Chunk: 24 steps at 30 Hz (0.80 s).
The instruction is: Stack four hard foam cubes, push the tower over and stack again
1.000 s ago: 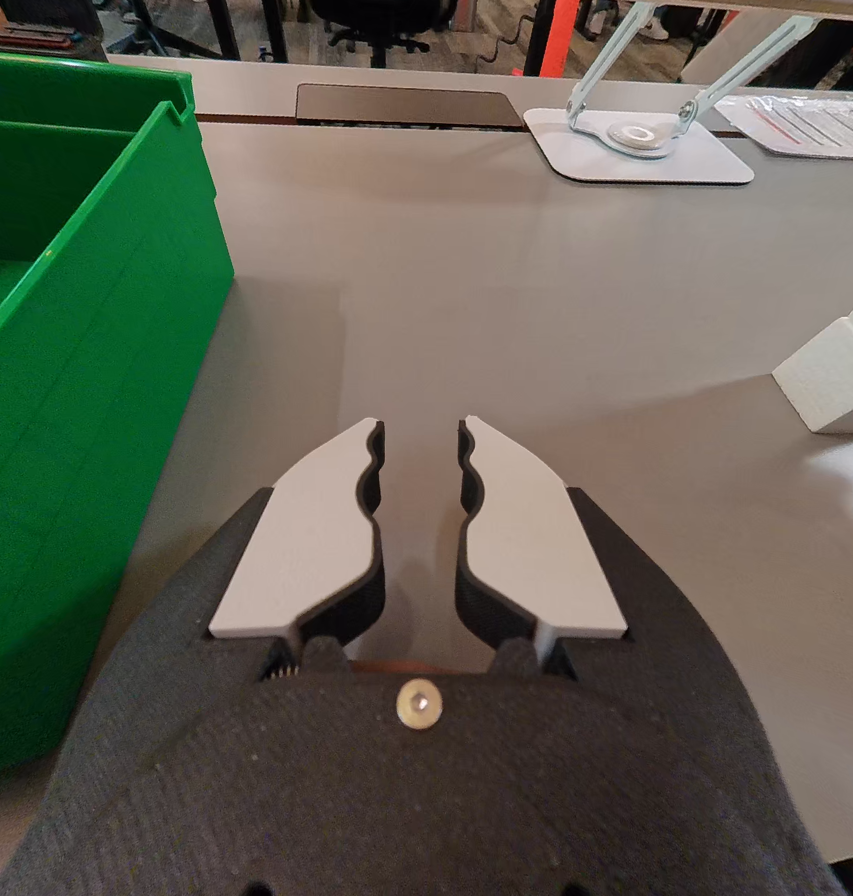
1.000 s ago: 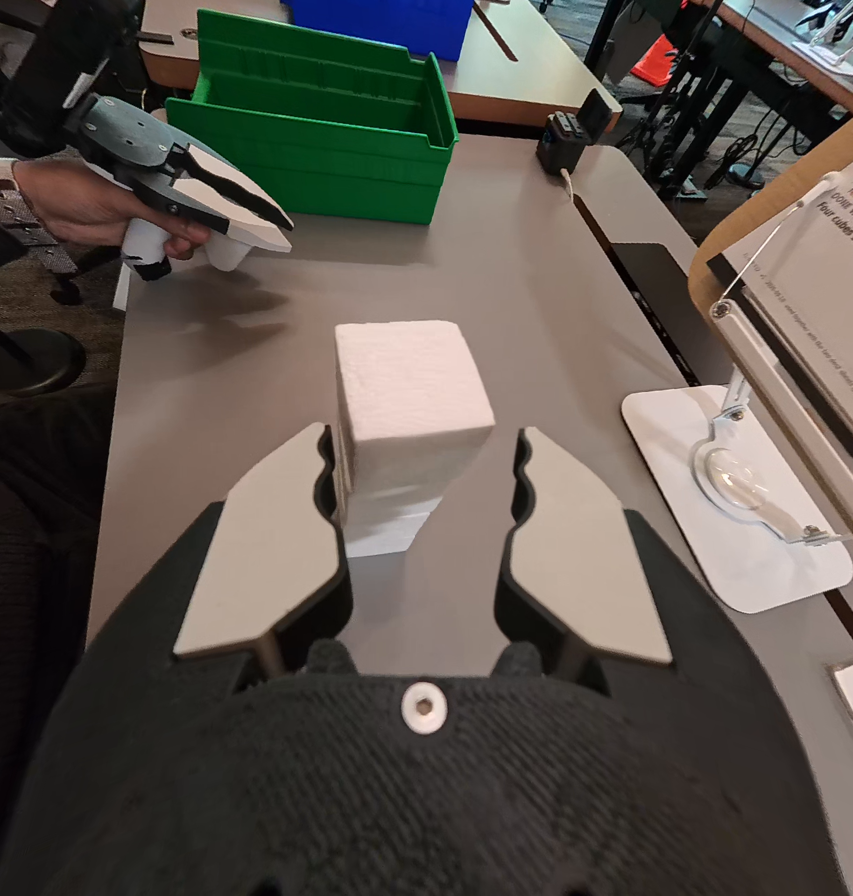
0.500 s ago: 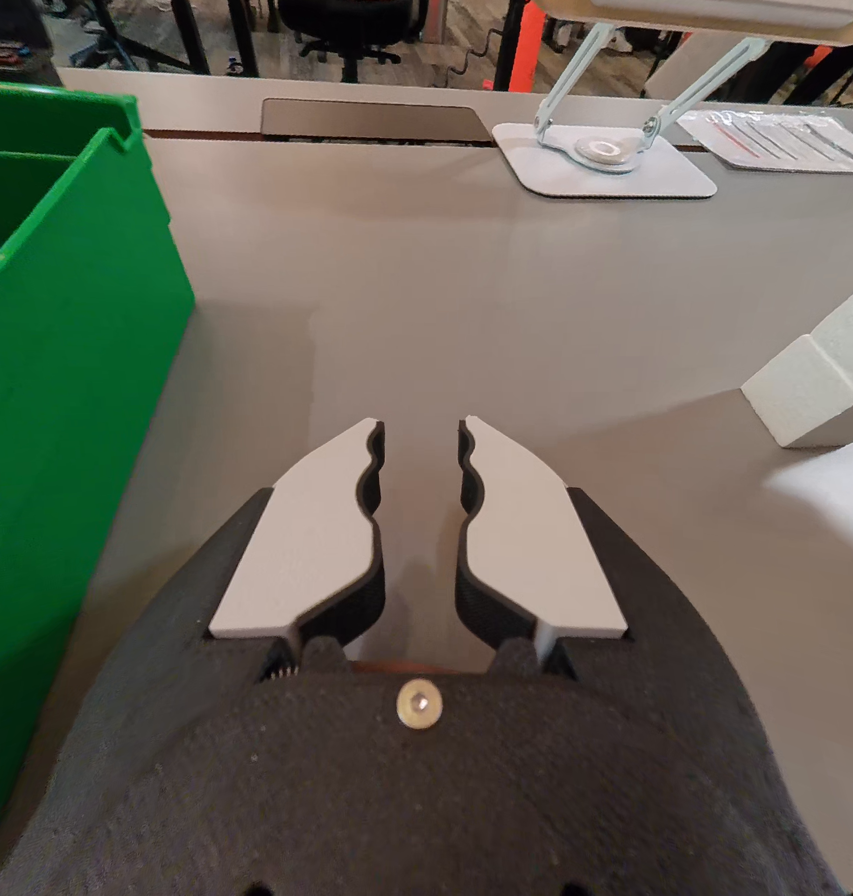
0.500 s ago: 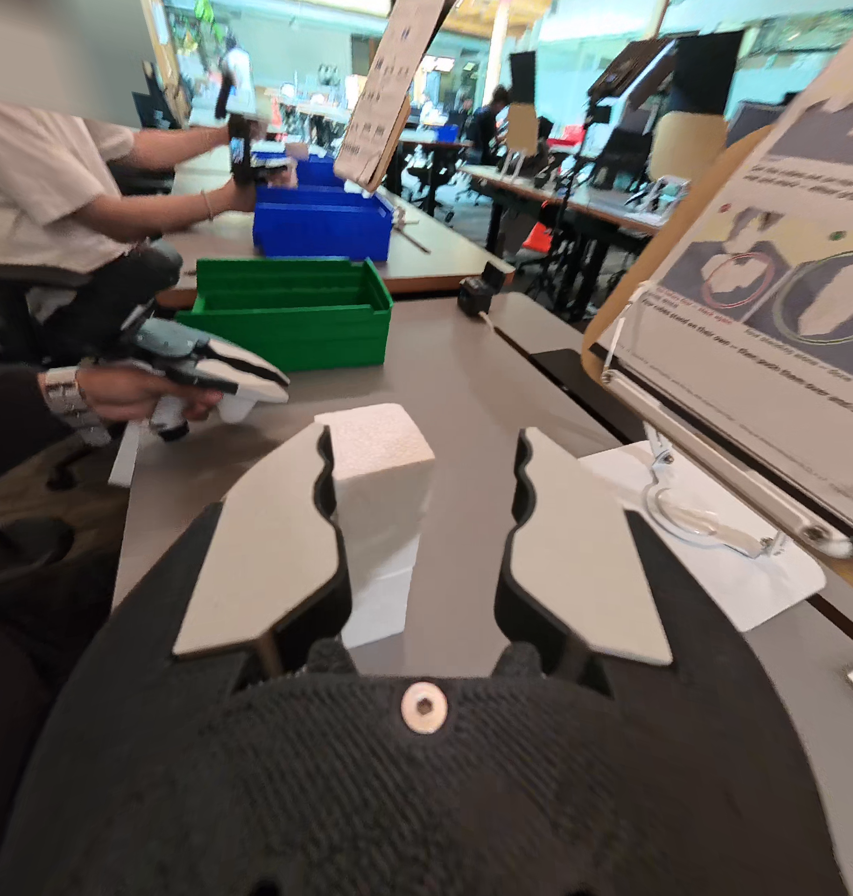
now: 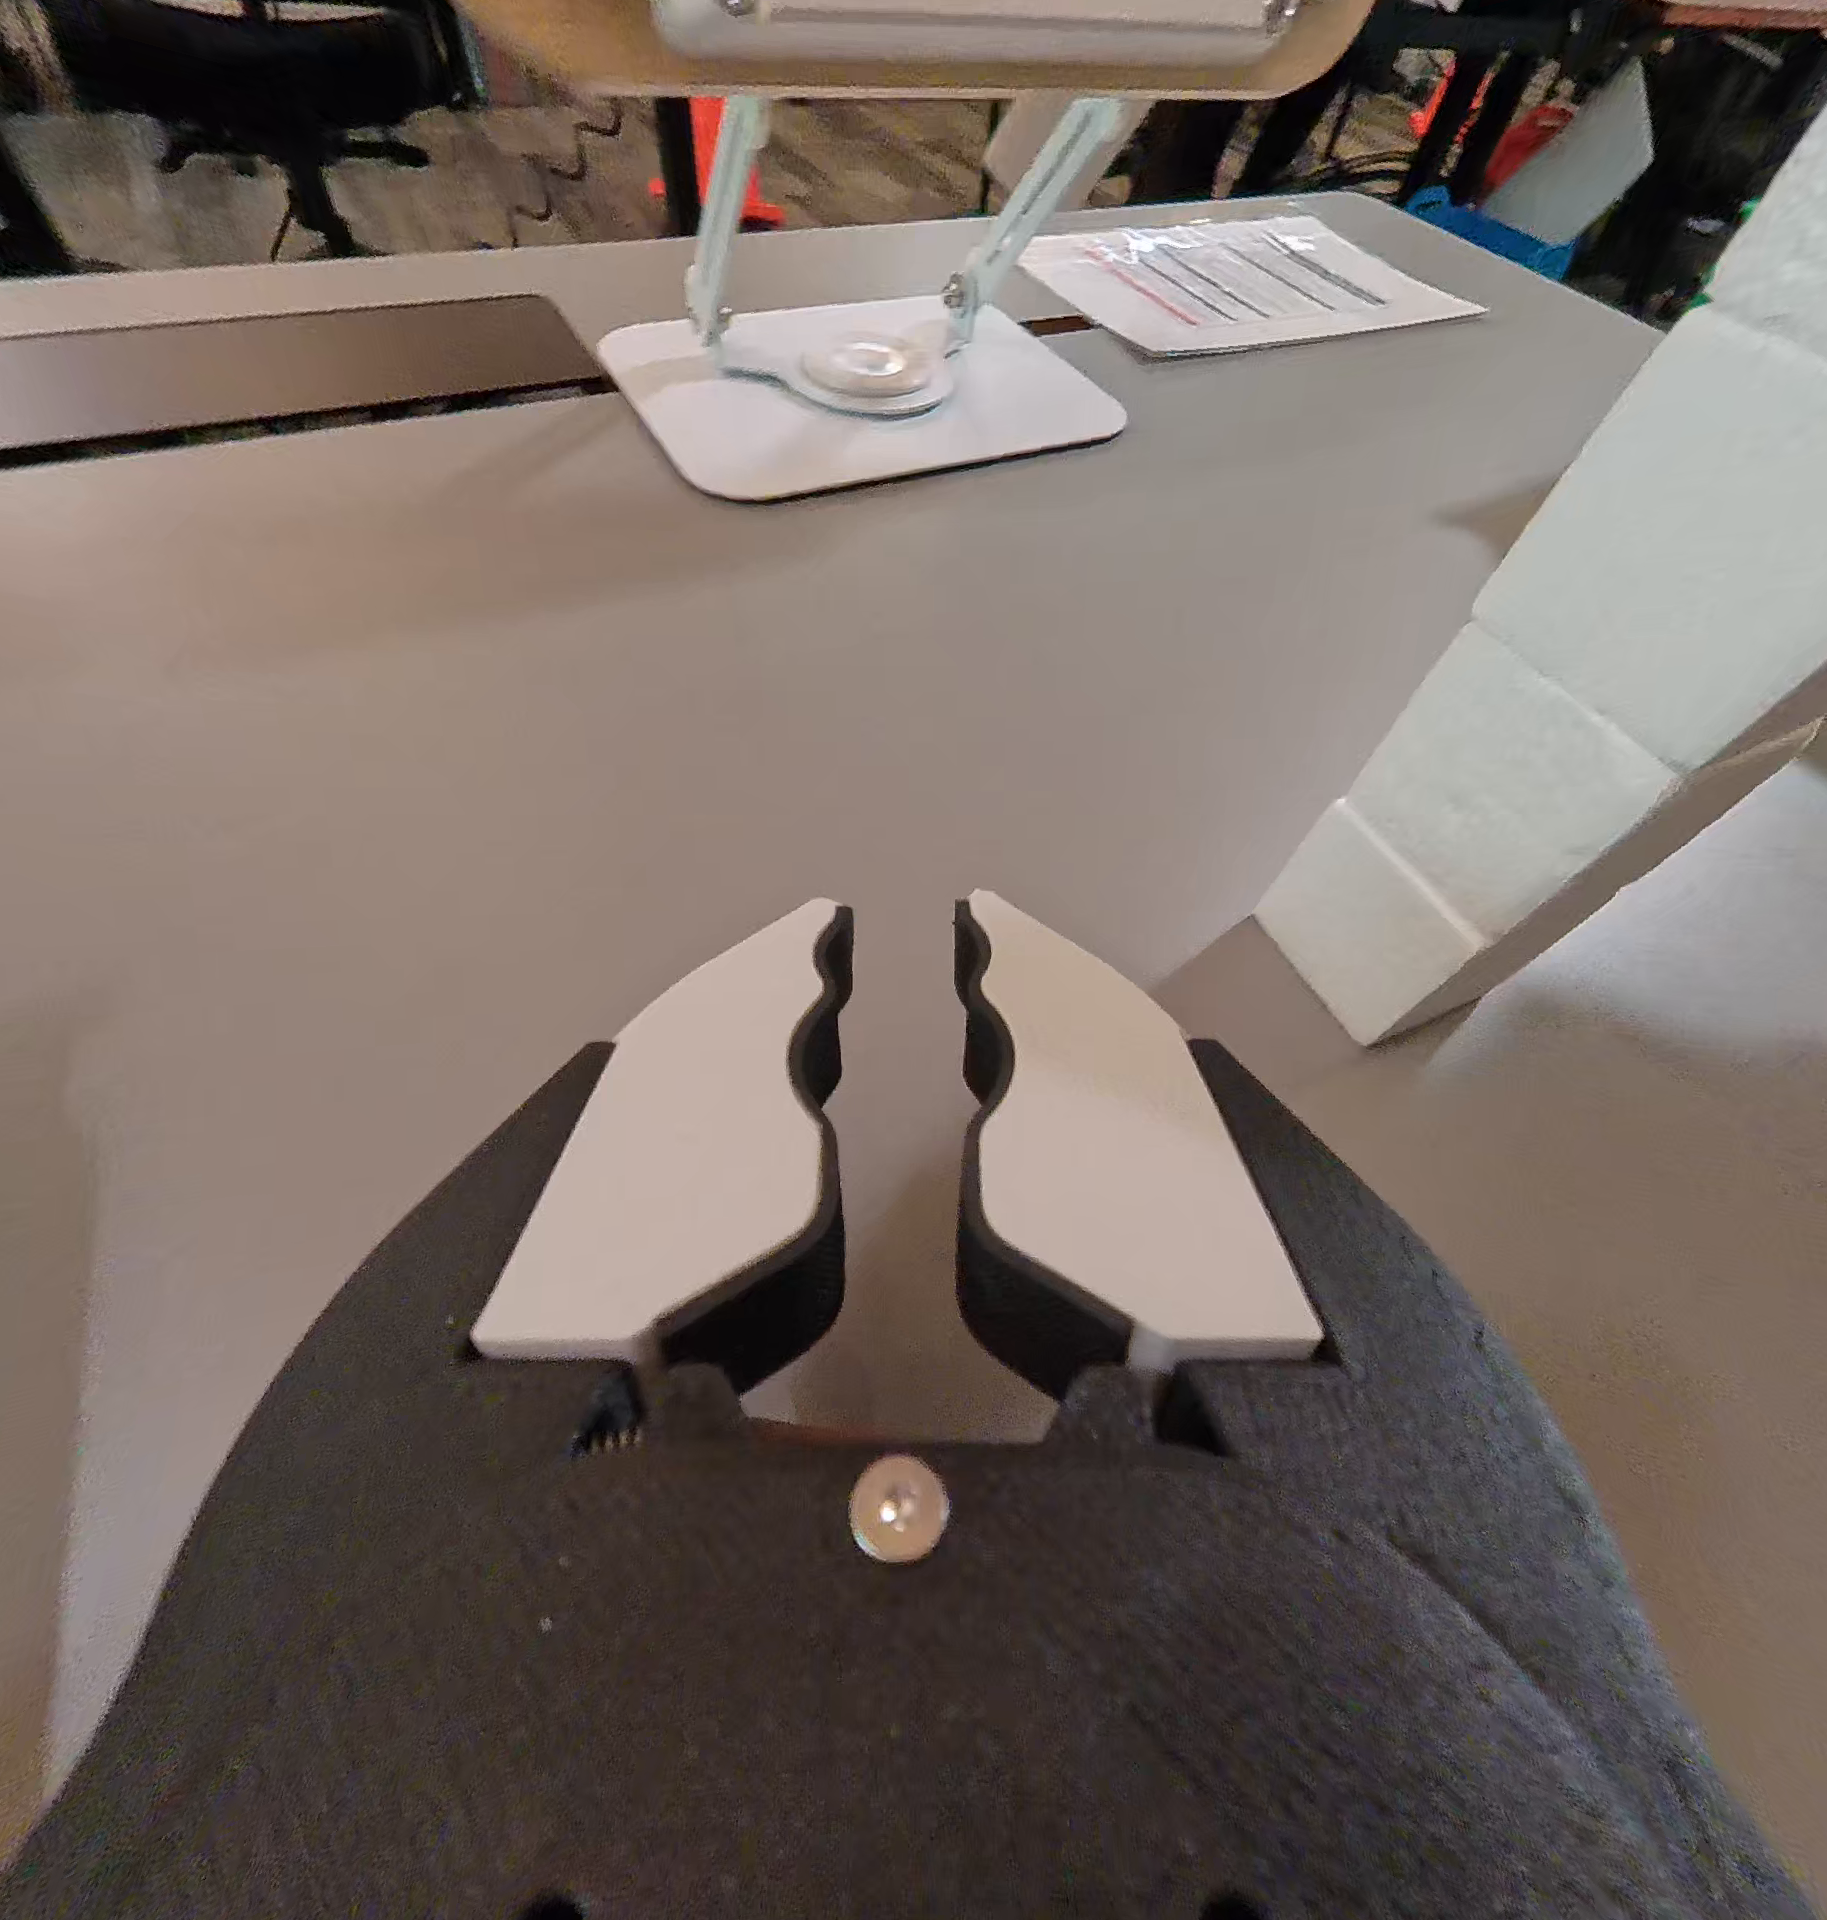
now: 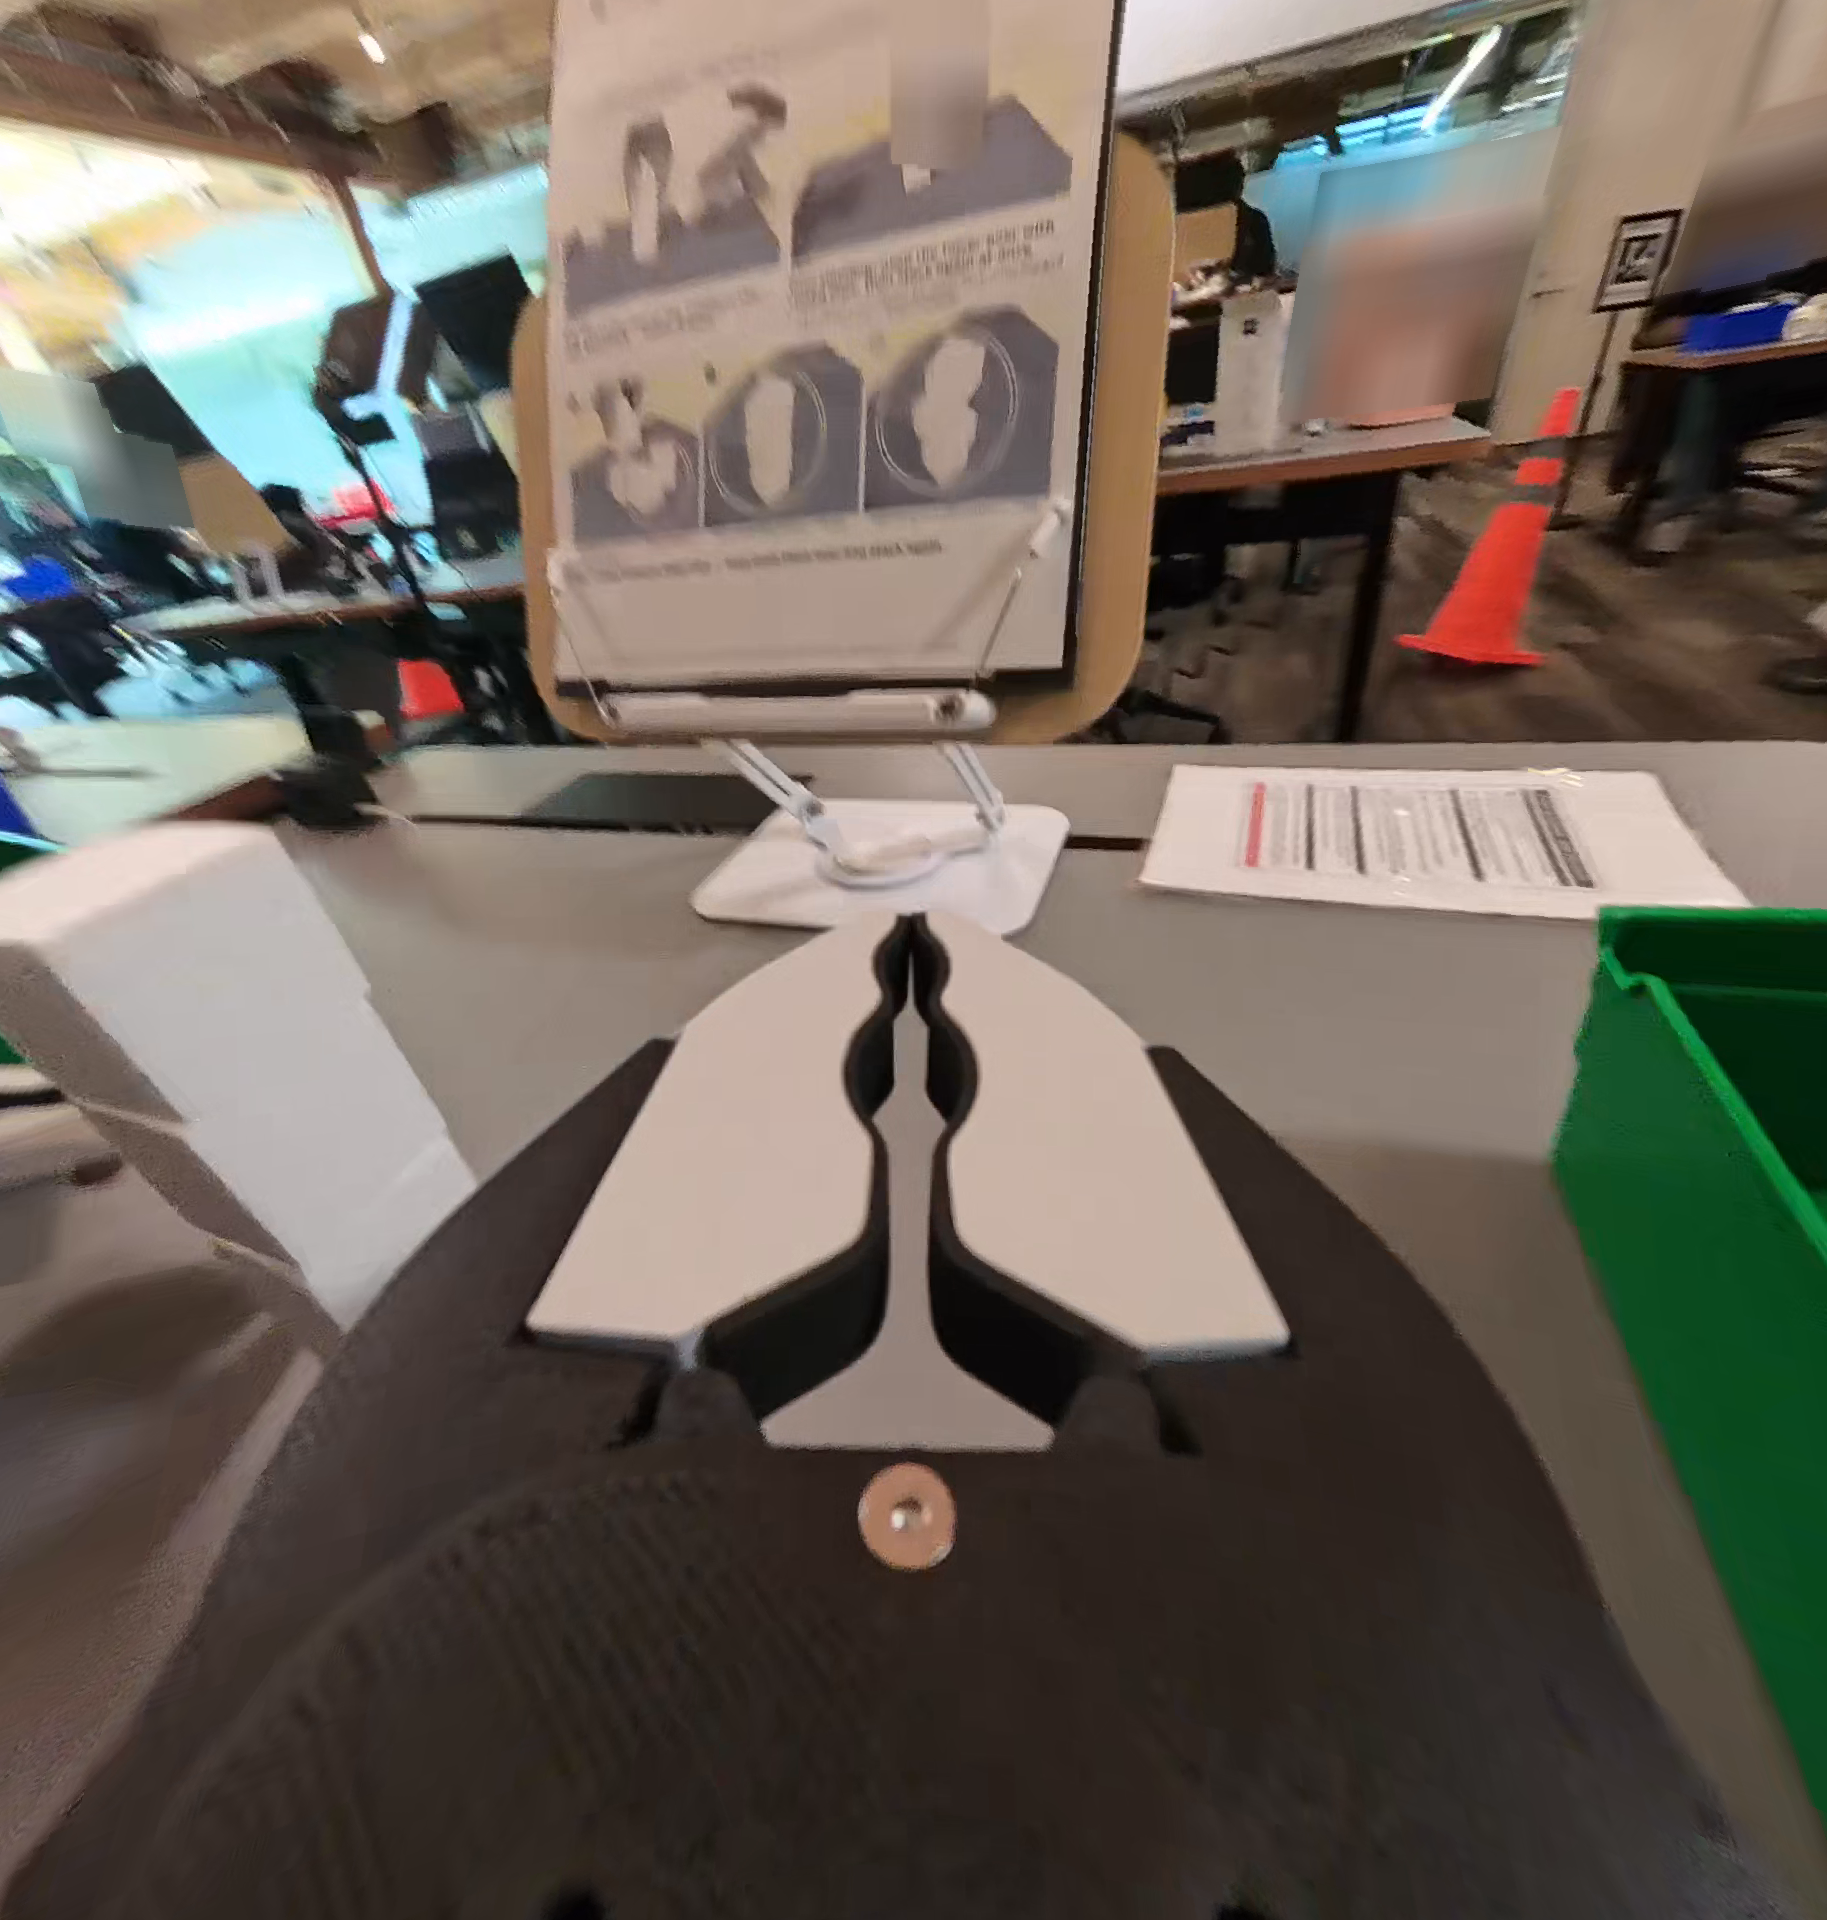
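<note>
My left gripper hangs slightly parted and empty over the grey table; the foam blocks stand stacked at right. My right gripper is pressed together, empty (stack at left, green bin right).

My left wrist view looks down over the grey table from close above. My right rides lower, facing level; both share the far document stand.
</note>
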### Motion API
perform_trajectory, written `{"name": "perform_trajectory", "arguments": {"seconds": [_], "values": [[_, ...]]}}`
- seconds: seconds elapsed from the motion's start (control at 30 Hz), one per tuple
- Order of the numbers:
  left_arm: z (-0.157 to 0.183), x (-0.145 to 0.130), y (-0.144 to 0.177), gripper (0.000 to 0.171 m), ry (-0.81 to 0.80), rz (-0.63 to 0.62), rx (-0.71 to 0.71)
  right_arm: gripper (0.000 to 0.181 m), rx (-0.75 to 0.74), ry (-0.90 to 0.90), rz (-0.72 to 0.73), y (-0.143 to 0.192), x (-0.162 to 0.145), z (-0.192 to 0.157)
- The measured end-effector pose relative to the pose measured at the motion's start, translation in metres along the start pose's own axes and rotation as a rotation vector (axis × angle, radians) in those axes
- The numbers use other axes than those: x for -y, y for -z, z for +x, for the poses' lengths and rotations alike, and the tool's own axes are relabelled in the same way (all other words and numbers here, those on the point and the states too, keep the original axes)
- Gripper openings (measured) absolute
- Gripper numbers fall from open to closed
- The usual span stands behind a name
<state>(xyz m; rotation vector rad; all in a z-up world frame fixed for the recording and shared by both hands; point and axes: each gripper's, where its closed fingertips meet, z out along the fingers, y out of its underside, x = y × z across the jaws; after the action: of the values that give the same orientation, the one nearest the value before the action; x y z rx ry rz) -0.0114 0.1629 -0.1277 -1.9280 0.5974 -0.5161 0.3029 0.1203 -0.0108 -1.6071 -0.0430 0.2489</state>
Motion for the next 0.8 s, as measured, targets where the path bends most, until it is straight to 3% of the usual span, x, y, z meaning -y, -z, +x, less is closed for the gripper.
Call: {"name": "perform_trajectory", "arguments": {"seconds": [0.17, 0.37, 0.57, 0.63, 0.7, 0.8], "values": [[0.018, 0.010, -0.026, 0.020, -0.022, -0.001, -0.067, 0.000, -0.122, 0.241, -0.046, 0.011, -0.019, -0.017], [0.038, 0.017, -0.048, 0.022, -0.051, -0.011, -0.127, 0.000, -0.134, 0.414, -0.040, 0.021, -0.049, -0.030], [0.046, 0.014, -0.052, 0.022, -0.099, -0.030, -0.136, 0.000, -0.163, 0.203, -0.161, 0.020, -0.060, -0.023], [0.043, 0.014, -0.050, 0.022, -0.098, -0.026, -0.126, 0.005, -0.192, 0.212, -0.252, 0.016, -0.079, -0.026], [0.041, 0.014, -0.049, 0.022, -0.087, -0.025, -0.123, 0.016, -0.126, 0.249, -0.310, 0.011, -0.098, -0.043], [0.038, 0.014, -0.047, 0.022, -0.071, -0.023, -0.118, 0.002, -0.175, 0.301, -0.297, 0.006, -0.099, -0.050]]}}
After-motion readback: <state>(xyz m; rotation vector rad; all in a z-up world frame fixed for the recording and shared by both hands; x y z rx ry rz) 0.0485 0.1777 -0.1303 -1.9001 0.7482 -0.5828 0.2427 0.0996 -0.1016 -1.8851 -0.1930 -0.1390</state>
